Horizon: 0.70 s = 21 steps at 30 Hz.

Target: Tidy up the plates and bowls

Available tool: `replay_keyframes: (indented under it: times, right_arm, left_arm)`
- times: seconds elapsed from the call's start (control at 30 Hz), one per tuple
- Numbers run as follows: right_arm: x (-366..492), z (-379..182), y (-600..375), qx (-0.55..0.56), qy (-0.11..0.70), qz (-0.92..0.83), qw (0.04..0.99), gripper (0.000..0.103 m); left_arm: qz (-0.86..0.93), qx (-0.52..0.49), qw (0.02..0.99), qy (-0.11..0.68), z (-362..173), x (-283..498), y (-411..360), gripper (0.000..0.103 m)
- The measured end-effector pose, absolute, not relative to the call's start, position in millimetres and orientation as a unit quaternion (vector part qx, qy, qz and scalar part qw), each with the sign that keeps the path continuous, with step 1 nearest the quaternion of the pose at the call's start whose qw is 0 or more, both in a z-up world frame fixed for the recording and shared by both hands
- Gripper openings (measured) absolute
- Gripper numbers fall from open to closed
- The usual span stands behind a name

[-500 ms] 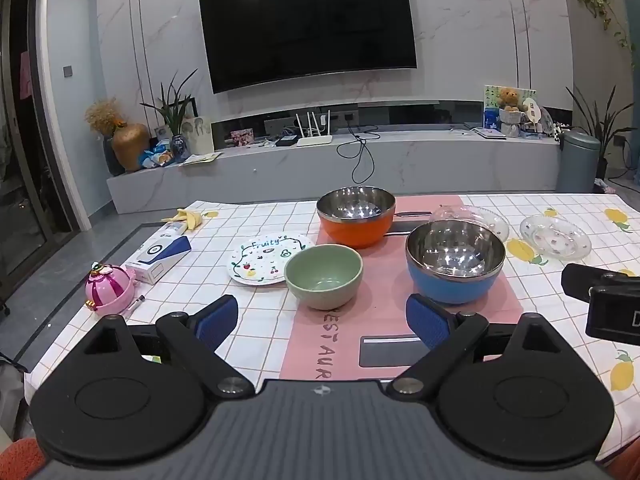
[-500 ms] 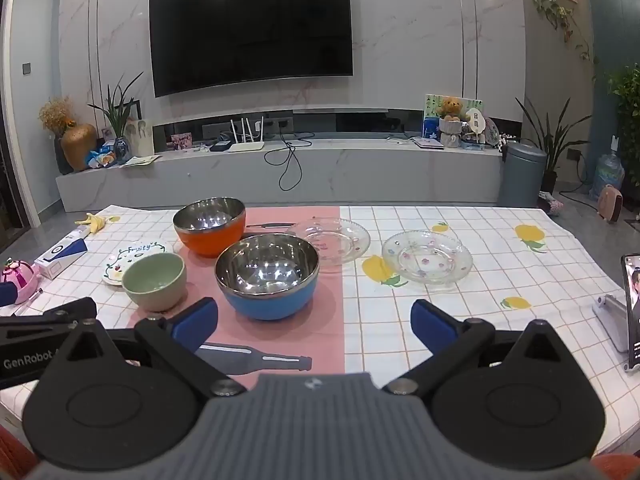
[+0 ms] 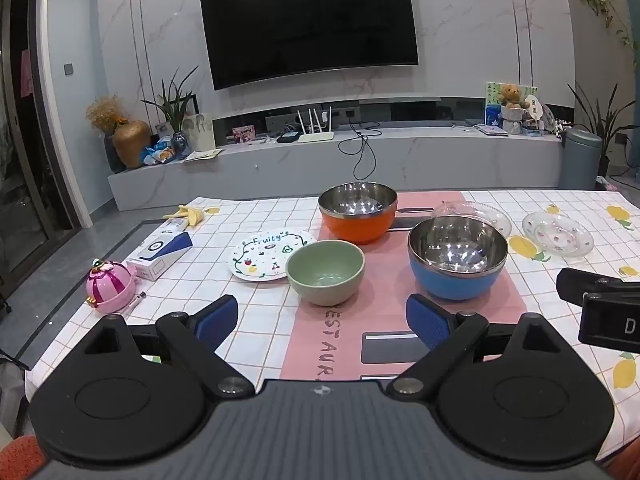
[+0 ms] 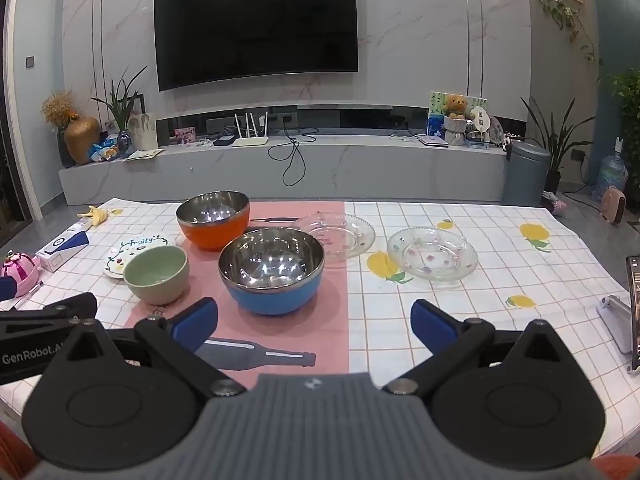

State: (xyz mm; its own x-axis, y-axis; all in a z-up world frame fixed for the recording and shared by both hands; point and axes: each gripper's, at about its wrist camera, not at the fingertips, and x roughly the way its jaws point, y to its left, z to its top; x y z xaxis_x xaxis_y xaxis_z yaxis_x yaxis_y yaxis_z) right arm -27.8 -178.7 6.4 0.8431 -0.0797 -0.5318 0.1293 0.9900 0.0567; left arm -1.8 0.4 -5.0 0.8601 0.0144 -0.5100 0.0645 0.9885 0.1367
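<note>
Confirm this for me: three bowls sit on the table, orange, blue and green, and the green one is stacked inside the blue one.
Not quite. The green bowl is not inside the blue bowl; it stands by itself on the tablecloth, apart from the blue bowl and partly in front of the Fruity plate. The left wrist view shows this. The orange bowl is there as you said.

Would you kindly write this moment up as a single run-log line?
left tool: open, empty | right tool: open, empty | small green ceramic bowl, blue steel-lined bowl, orange steel-lined bowl: untouched, apart on table
</note>
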Motion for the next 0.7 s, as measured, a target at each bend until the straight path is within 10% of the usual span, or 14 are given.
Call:
replay_keyframes:
  times: [0.7]
  right_arm:
    - [-21.8,-1.1,-184.1,0.062,0.293,-0.057,0.952,0.100]
  left_arm:
    - [-0.015,0.077,0.960,0.267,-6.0,0.7,-1.4,0.103]
